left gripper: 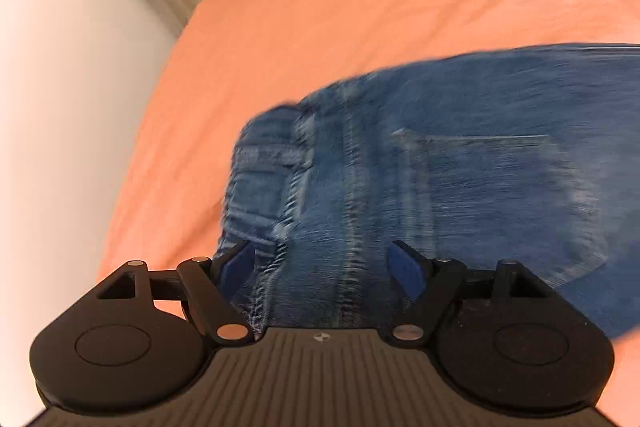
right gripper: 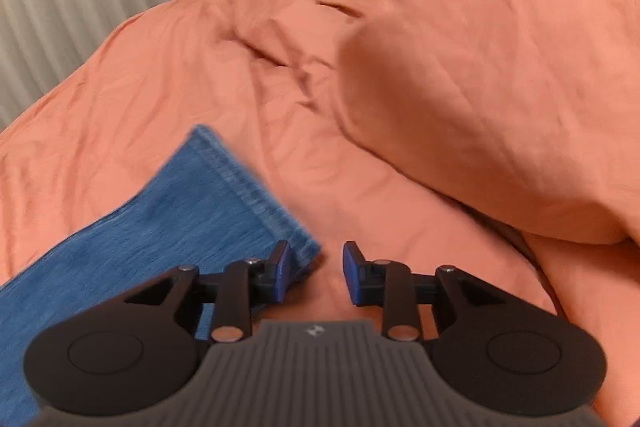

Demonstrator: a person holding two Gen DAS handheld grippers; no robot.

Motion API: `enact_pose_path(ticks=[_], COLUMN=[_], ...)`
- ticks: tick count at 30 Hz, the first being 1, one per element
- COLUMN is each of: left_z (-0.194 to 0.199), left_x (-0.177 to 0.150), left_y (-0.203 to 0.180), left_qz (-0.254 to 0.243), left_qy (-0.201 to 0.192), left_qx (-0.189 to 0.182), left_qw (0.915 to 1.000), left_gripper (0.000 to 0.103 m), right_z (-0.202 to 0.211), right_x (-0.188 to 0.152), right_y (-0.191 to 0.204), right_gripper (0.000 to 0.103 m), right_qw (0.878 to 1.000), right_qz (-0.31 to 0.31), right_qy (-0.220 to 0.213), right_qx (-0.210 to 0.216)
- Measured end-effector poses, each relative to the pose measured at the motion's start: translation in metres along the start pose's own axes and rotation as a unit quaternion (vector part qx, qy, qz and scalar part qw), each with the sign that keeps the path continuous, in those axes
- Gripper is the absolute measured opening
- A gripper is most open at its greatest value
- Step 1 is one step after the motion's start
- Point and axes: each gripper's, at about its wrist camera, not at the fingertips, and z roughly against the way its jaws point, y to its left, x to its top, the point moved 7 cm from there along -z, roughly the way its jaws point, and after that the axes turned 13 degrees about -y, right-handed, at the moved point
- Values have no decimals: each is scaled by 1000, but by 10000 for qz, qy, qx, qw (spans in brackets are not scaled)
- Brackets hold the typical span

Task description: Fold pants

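Left wrist view: jeans [left gripper: 460,163] lie flat on orange bed [left gripper: 360,7], waistband end nearest; frame blurred. Left gripper [left gripper: 326,267] spread wide above waistband seams, holding nothing. Denim looks heavy, stiff; thick waistband likely firmest hold.

Right wrist view: leg hem [right gripper: 248,187] flat on bed. Right gripper [right gripper: 316,277] parted, empty, beside hem corner; stitched hem good pinch point.

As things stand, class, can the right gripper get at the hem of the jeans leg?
Probably yes: the right gripper is open, the hem lies flat on the orange sheet beside its left finger, with nothing between.
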Motion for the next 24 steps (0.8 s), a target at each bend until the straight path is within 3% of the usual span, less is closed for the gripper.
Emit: enact_pose_path(ticks=[4,9,12,15,18,21,24], left_z=[35,69,79,75,68,52,32], left_x=[4,-7,-17,-33,-52,-76,-95], left_y=[-9,6,30,57,82,99,105], left_qz=[-360,-556,-155,821,2064,3237,3975], left_qy=[-281,-455,-432,-285,-264,-176,-97], left_qx=[-401,-506,-509,-615,-790,-967,-1150], left_qw=[9982,9961,9976,9943,9749,9410,9103], left_gripper=[88,88,86,84,84,84,84], right_z=[49,115,150,180,210,231,246], right_x=[-11,-57,-95,-139,-183,-223,-251], right_y=[58,161,220,273,316,351,379], right_gripper=[26,26,27,27,27,27,27], right_qw=[9949,9702,9518,9321,9128,8970,8876], right_qz=[474,868,1093,1376,1748,1922,2010], right_qy=[49,368,554,740,733,841,848], right_qx=[889,2230,2812,3268,3618,3890,4057])
